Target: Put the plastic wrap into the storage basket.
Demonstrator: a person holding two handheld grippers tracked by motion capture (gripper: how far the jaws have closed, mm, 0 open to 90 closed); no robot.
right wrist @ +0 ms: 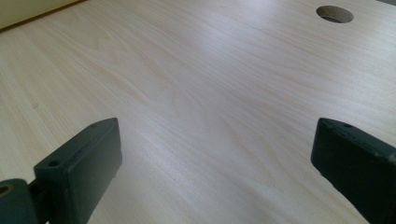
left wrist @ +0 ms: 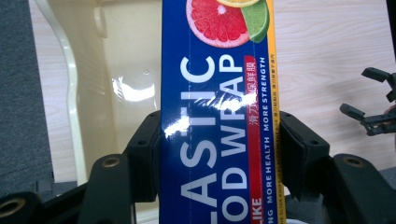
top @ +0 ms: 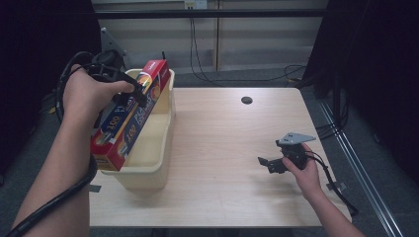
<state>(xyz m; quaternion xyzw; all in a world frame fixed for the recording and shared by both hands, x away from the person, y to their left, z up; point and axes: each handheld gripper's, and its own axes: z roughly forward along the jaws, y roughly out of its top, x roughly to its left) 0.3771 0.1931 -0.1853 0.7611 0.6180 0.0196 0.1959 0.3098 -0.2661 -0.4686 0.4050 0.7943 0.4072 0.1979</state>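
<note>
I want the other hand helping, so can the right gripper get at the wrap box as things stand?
Probably yes. The right gripper sits with jaws open over bare table, nothing lying between it and the wrap box. The left gripper holds that box over the bin, whose wall may hinder a low approach.

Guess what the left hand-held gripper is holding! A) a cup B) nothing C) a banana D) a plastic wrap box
D: the left hand-held gripper has its jaws pressed on both sides of the plastic wrap box, held over the cream tub.
</note>
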